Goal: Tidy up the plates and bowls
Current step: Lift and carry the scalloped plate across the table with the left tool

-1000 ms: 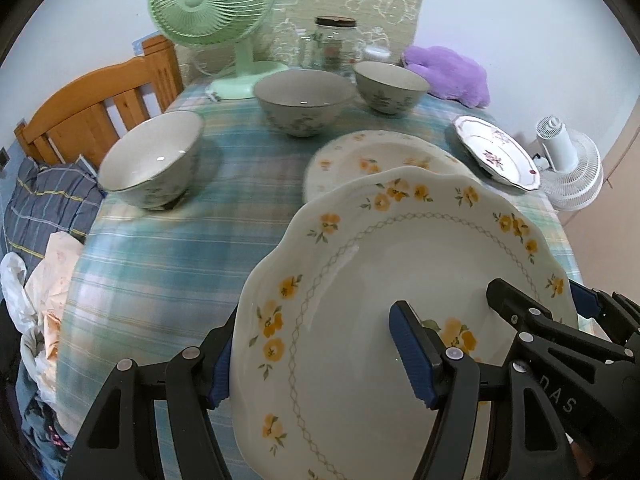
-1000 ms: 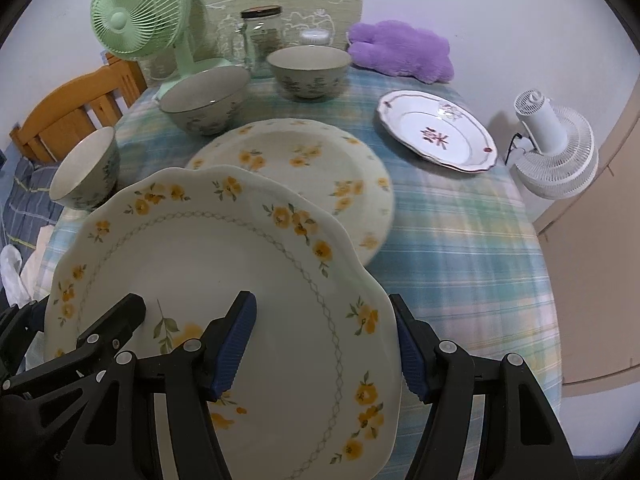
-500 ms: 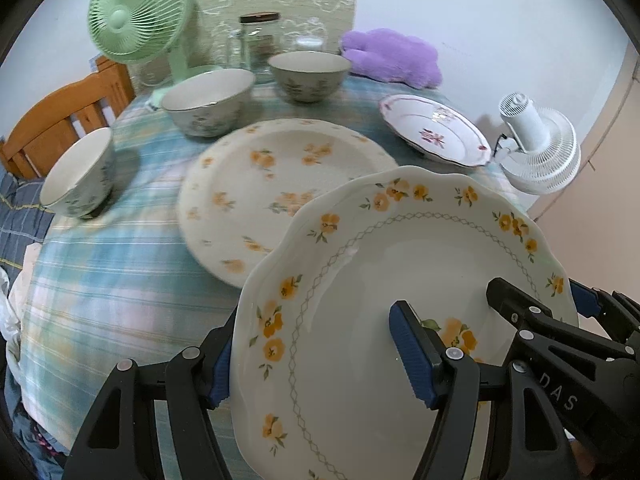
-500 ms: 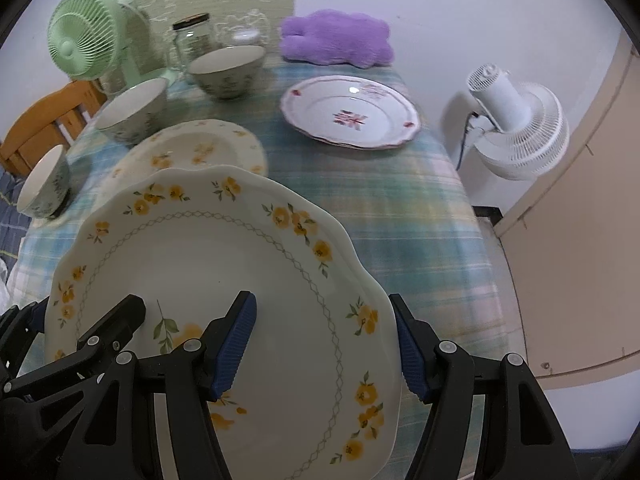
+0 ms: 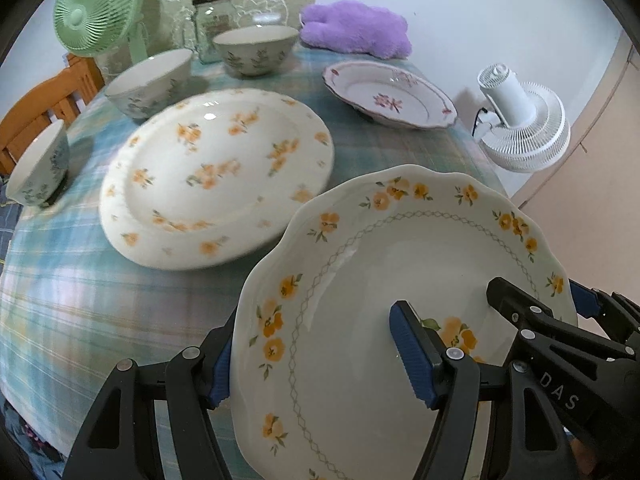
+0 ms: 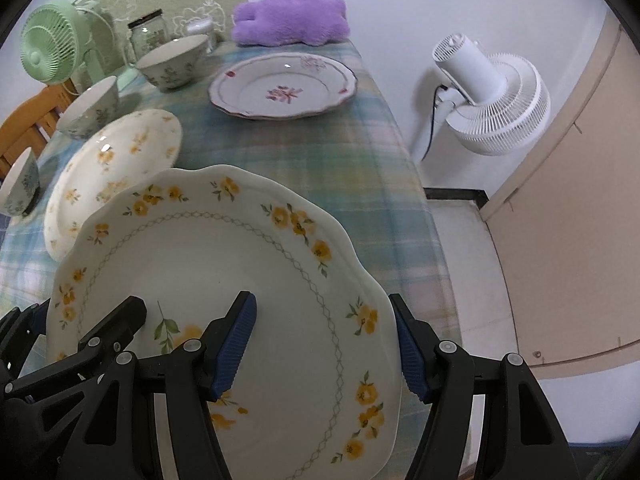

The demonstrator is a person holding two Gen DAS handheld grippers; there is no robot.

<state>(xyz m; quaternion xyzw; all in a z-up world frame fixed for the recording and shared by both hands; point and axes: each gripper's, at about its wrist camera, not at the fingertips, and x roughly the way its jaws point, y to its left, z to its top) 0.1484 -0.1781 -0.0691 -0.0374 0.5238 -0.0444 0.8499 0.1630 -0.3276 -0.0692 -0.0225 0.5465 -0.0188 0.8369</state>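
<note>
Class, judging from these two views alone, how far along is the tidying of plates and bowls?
Done: nothing looks stacked yet. In hand: the left gripper and right gripper both clamp the scalloped yellow-flower plate, held above the table. Left: the round yellow-flower plate, the pink-flower plate and three bowls sit apart.

Scalloped yellow-flower plate (image 5: pixel 384 280) held clear of the table (image 5: pixel 80 280)

It tilts at the view's 5 o'clock, rim caught on both sides. A round yellow-flower plate (image 5: pixel 216 184) lies flat at centre, a pink-flower plate (image 5: pixel 390 94) at 1 o'clock, and three floral bowls curve from 12 (image 5: pixel 256 50) through 11 (image 5: pixel 150 82) to 9 o'clock (image 5: pixel 38 168), all upright.
</note>
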